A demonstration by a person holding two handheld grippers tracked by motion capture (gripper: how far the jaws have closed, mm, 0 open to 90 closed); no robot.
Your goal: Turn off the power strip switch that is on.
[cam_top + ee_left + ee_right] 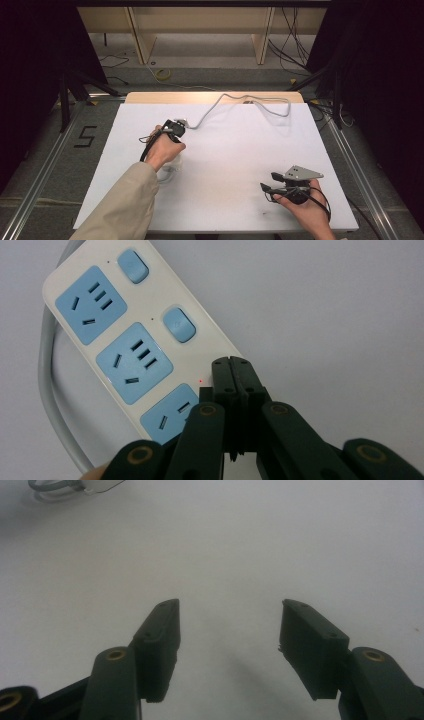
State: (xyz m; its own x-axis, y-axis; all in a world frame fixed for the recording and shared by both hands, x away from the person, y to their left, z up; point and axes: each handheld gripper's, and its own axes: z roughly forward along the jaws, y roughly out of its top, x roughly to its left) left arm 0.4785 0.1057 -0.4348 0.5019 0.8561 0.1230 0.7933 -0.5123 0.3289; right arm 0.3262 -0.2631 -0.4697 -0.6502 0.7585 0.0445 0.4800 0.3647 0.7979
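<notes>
The clenched left hand-held gripper (pixel 233 365) presses its tips onto the power strip (pixel 127 340) beside a red light.

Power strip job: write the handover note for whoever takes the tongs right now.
Left tongs: jaws shut together, tips over the power strip at its third switch; a red light glows beside them.
Right tongs: open, holding nothing, over bare table at the near right.
The two switches farther along show no light.
Done: third switch seemingly on.
Left: probably the other two.
</notes>
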